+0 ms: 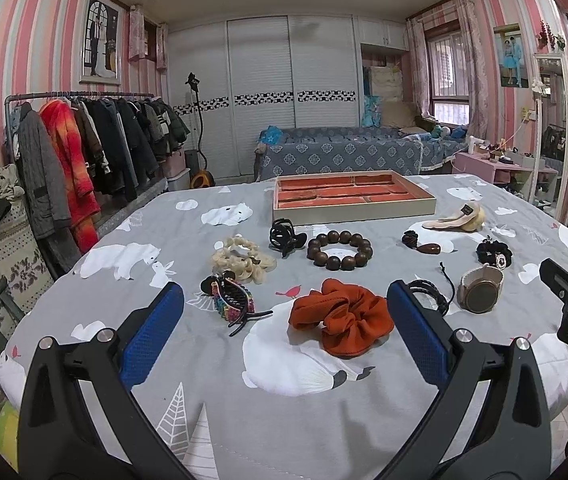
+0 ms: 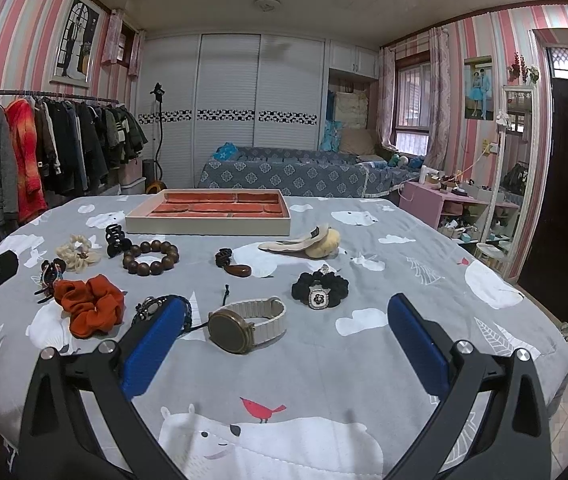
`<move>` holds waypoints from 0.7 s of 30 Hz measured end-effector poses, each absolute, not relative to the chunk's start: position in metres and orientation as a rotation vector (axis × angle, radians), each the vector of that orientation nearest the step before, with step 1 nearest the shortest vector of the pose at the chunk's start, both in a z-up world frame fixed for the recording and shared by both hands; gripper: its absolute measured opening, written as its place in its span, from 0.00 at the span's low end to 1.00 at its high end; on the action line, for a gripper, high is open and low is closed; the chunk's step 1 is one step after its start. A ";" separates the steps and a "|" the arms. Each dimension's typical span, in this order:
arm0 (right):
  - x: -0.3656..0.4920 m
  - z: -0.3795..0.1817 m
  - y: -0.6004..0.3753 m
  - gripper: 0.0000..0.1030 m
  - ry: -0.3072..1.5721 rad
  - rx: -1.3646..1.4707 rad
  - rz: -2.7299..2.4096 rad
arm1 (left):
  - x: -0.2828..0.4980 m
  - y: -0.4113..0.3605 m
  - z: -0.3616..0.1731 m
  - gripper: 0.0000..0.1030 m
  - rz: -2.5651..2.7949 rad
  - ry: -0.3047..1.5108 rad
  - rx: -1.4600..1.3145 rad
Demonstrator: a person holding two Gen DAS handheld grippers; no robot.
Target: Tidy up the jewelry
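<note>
Hovering agape: left gripper (image 1: 284,320) framing orange scrunchie (image 1: 341,317); right gripper (image 2: 287,326) behind watch (image 2: 246,324).

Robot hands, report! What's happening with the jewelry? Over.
Left gripper open, right gripper open, both empty. Tray empty. Nothing blocking.

Right gripper (image 2: 287,332) spread wide above bedspread (image 2: 363,376), watch (image 2: 244,322) between fingers, tray (image 2: 210,212) beyond

Bed sheet (image 1: 188,364): matt printed cloth. Orange scrunchie (image 1: 341,316): ribbed fabric. Bead bracelet (image 1: 339,249): polished dark wood. Watch (image 2: 244,324): brushed metal case, white segmented band. Tray (image 1: 353,198): orange velvety lining. Fingers (image 1: 152,336): textured blue pads.
</note>
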State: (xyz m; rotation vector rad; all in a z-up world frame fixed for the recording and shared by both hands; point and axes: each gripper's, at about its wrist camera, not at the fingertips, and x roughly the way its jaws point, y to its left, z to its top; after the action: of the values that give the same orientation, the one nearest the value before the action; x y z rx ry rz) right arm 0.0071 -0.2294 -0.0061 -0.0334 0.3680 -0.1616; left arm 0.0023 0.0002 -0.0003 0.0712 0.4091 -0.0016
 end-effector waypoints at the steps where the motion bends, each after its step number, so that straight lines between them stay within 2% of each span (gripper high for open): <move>1: 0.007 -0.006 -0.230 0.97 0.369 -0.034 -0.163 | 0.003 0.000 -0.001 0.95 -0.002 0.408 0.070; 21: 0.008 -0.008 -0.229 0.97 0.374 -0.035 -0.167 | 0.002 0.000 -0.001 0.95 -0.001 0.412 0.073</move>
State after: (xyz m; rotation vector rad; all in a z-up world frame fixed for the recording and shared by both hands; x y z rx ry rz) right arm 0.0083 -0.2294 -0.0080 -0.0355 0.3739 -0.1666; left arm 0.0024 0.0004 -0.0014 0.0732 0.4121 -0.0007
